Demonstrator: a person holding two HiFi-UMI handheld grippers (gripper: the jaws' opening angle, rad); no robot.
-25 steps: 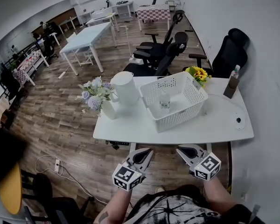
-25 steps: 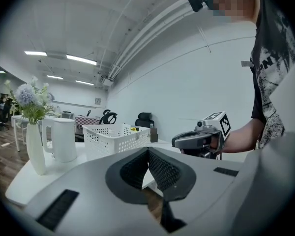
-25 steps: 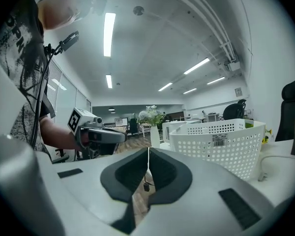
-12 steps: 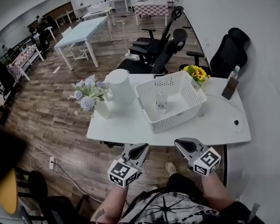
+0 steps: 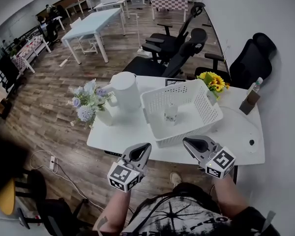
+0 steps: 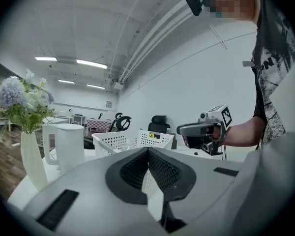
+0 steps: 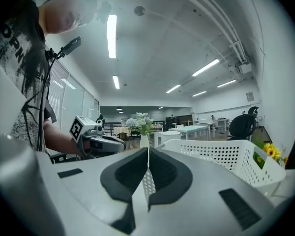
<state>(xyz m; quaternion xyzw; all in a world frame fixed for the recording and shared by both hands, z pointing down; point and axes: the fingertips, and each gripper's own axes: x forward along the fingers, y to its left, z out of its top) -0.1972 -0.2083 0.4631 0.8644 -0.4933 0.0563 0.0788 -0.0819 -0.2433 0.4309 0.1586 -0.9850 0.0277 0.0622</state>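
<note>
Now the white worktop point(image 5: 238, 129) carries the white basket point(image 5: 187, 134) at its middle, beside the white jug point(image 5: 126, 92). The left hand-held gripper point(image 5: 145, 147) and the right hand-held gripper point(image 5: 188, 142) hover just before the basket's near wall, both clenched on nothing, and a small bottle point(image 5: 171, 111) stands inside the basket. I judge the approach goes well if both stay level and above that rim; compared with a second ago, both are nearer to the basket, over the worktop's near edge.
</note>
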